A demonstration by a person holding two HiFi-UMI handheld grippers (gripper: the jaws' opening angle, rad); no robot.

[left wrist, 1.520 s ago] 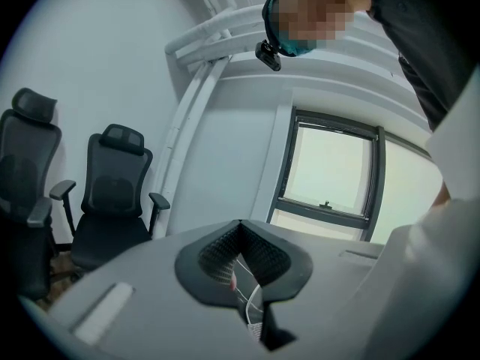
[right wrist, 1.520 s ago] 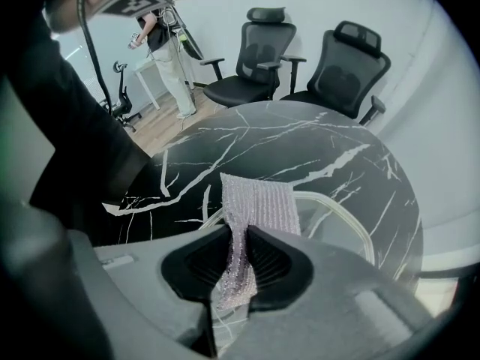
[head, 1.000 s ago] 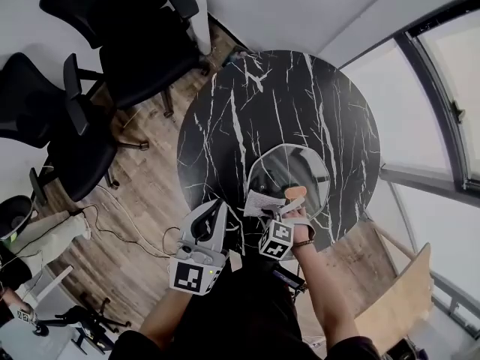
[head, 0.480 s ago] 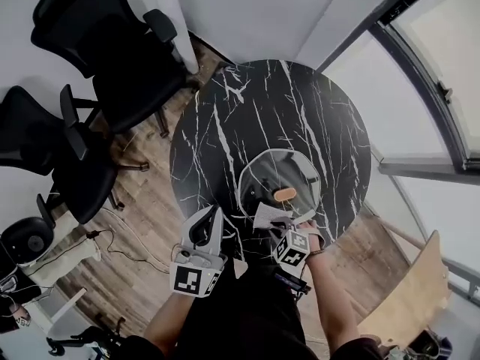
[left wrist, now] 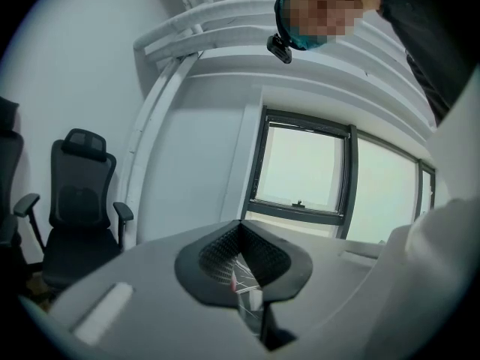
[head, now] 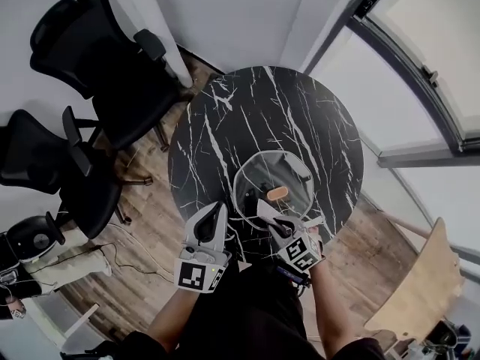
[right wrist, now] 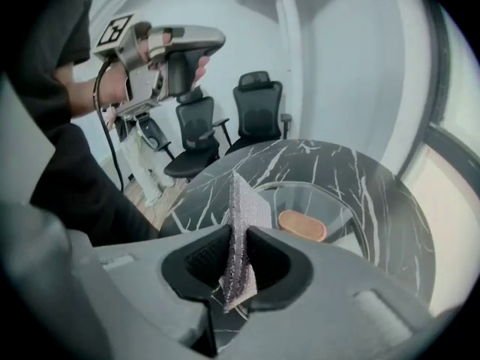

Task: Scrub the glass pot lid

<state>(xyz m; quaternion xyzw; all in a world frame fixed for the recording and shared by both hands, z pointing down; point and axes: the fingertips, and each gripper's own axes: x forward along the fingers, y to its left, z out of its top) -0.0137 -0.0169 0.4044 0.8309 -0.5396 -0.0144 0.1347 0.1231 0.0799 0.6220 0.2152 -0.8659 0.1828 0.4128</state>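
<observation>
The glass pot lid [head: 259, 178] lies flat on the near half of the round black marble table [head: 225, 126], and its tan oval handle [head: 278, 193] is at the centre. My right gripper [head: 274, 219] is at the lid's near rim, shut on a silvery mesh scrub cloth [head: 267, 208] that sticks up over the glass. In the right gripper view the cloth [right wrist: 241, 205] stands between the jaws of the right gripper [right wrist: 238, 238], with the lid [right wrist: 341, 201] and handle [right wrist: 301, 224] just beyond. My left gripper [head: 217, 208] is held off the table's near-left edge, shut and empty. In its own view the left gripper [left wrist: 241, 235] points up at a window.
Black office chairs [head: 97, 58] stand on the wood floor to the left of the table. A curved window [head: 427, 58] runs along the right. A wooden board [head: 412, 291] leans at the lower right. Cables [head: 142, 242] trail across the floor near the table's left side.
My right gripper has drawn back with the cloth from beside the handle toward the lid's near rim. The left gripper has barely moved. The head view has shifted.
</observation>
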